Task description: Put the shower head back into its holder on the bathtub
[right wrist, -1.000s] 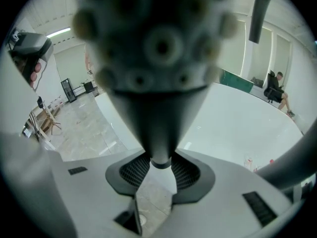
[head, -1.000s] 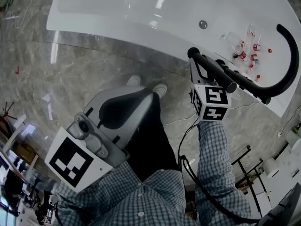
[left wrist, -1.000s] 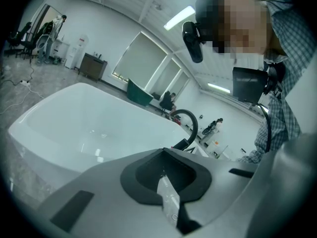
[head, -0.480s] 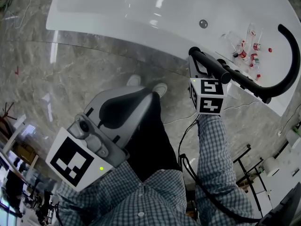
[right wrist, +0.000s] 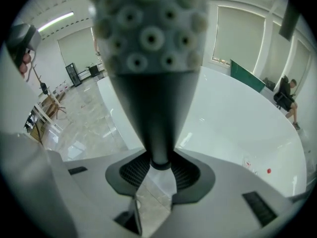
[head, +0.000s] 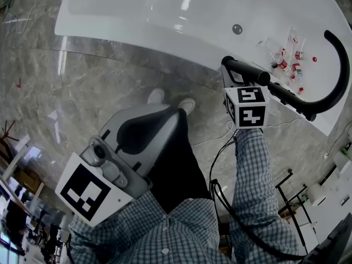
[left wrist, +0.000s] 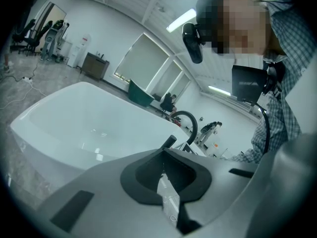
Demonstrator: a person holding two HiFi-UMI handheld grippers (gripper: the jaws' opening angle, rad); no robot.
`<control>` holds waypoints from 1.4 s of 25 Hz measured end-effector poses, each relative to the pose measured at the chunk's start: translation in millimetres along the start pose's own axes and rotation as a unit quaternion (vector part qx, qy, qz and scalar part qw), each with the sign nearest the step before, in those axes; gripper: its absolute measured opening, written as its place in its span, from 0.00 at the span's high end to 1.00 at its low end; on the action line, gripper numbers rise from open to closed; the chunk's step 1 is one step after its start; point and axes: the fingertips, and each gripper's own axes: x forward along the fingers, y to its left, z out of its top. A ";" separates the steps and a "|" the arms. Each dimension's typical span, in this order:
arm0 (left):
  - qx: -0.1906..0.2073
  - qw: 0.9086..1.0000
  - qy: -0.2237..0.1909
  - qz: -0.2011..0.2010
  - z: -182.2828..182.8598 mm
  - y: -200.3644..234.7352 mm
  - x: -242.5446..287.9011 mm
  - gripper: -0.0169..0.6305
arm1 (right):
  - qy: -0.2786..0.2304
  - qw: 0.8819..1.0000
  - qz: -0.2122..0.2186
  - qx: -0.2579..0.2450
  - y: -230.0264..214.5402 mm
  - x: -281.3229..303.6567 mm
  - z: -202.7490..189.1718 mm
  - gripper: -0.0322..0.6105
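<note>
The left gripper (head: 175, 114) hangs low over the floor, jaws closed on nothing, well apart from the bathtub (head: 132, 21). The black shower head (head: 247, 72) is clamped by its handle in the right gripper (right wrist: 159, 158) at the tub's rim. Its long axis runs roughly along the rim toward the curved black spout (head: 344, 65) just to the right. The holder cannot be singled out among those black fittings.
</note>
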 end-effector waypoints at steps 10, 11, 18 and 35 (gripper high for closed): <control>0.003 1.000 0.002 -0.005 -2.4 -6.7 -0.7 0.96 | 0.012 0.999 0.027 -0.038 -0.8 0.0 -0.9 0.75; 0.003 1.000 0.002 -0.006 -2.8 -7.9 -1.0 0.96 | 0.004 0.999 0.026 -0.040 -0.2 0.2 -0.3 0.75; 0.008 1.000 0.002 -0.014 -2.9 -17.6 -1.5 0.96 | -0.062 0.998 0.017 -0.001 0.9 -4.1 0.9 0.75; 0.011 1.000 0.006 -0.027 -11.0 -37.7 2.8 0.96 | -0.106 0.994 -0.028 0.017 -5.1 -43.1 -15.6 0.84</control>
